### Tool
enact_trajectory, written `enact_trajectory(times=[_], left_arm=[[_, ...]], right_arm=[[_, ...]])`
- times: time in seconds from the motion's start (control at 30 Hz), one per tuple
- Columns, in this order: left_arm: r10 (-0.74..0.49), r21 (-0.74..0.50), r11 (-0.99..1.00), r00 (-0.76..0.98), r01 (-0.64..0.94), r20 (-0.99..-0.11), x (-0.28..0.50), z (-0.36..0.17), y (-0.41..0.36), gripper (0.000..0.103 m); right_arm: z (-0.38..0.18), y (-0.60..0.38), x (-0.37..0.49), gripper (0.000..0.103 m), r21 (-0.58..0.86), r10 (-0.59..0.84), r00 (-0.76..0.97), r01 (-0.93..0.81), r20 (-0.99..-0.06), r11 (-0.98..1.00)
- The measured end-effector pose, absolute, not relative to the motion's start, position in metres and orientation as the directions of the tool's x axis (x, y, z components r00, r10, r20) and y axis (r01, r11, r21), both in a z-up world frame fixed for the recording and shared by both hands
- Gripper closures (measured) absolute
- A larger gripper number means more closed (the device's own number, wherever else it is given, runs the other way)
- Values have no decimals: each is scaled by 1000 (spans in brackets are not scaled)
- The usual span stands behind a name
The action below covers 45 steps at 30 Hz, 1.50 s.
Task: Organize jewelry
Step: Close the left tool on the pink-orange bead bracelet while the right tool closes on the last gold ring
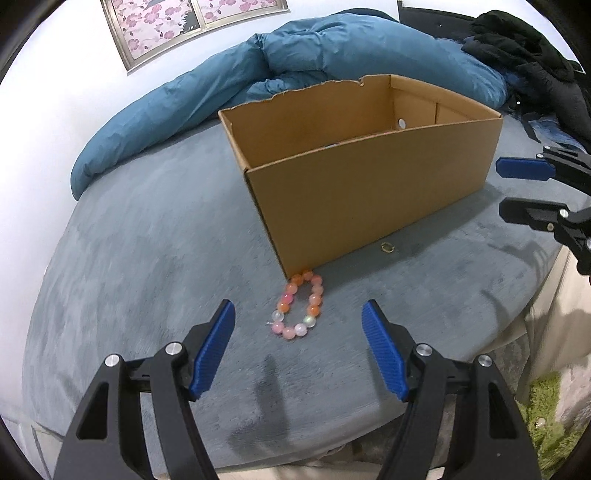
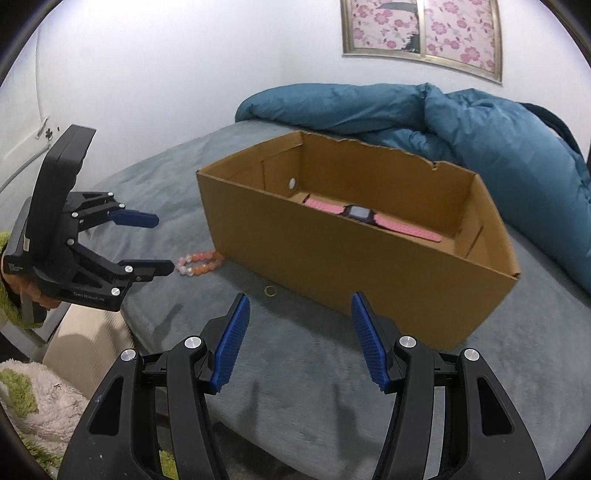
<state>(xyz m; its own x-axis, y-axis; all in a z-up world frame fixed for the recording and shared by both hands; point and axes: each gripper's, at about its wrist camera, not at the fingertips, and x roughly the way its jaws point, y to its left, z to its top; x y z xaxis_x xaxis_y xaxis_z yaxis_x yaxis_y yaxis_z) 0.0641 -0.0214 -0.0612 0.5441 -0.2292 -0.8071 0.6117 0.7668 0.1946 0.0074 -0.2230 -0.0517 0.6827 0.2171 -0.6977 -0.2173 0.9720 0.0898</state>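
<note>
- Bed with grey-blue napped cover [image 1: 147, 258]: soft, brushed pile showing streaks; near edge cut off by the frame in both views.
- Open brown corrugated cardboard box [image 1: 369, 192]: rectangular, flaps removed, far rim torn ragged; small round hole in one end wall; interior floor mostly hidden in the left wrist view.
- Pink rubber-strapped watch with dark square case [image 2: 360, 213]: lying flat inside the box along its floor, visible in the right wrist view only; lower edge of the strap masked by the near wall.
- Bracelet of round, glossy pink, orange and translucent beads [image 1: 298, 306]: closed loop on the bed cover, touching the near corner of the box, just ahead of the left gripper.
- Small thin gold-coloured ring [image 1: 388, 247]: on the cover just beside the long wall of the box; too small for detail.
- Left gripper [image 1: 298, 345]: black frame, ribbed blue pads, jaws wide apart, nothing between them, above the cover short of the bracelet.
- Right gripper [image 2: 300, 338]: same build, jaws parted, empty, aimed toward the ring and the box wall.
- Rumpled teal padded duvet [image 1: 295, 48]: heaped behind the box; far end cut off.
- Framed pink blossom pictures [image 2: 421, 33] on a pale wall; partly cropped.
</note>
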Motion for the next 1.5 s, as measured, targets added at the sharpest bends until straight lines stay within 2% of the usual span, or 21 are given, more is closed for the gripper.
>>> enact_trajectory(times=[0.77,1.03,1.23,1.5], left_arm=[[-235,161,779,520,606,-821,79,-77,-7,34],[-347,105,743,513,661,-785,71,-79,2,34],[-412,96,694,504,713,-760,66,-83,-2,34],[-440,69,651,451,756,-777,74,-96,-11,56]], right_arm=[[-68,-192,34,48,92,268,627,-298,-732,950],[-80,-183,44,50,107,268,614,-286,-742,952],[-92,-181,56,58,130,269,603,-263,-751,956],[-115,-178,74,74,139,255,584,-236,-771,962]])
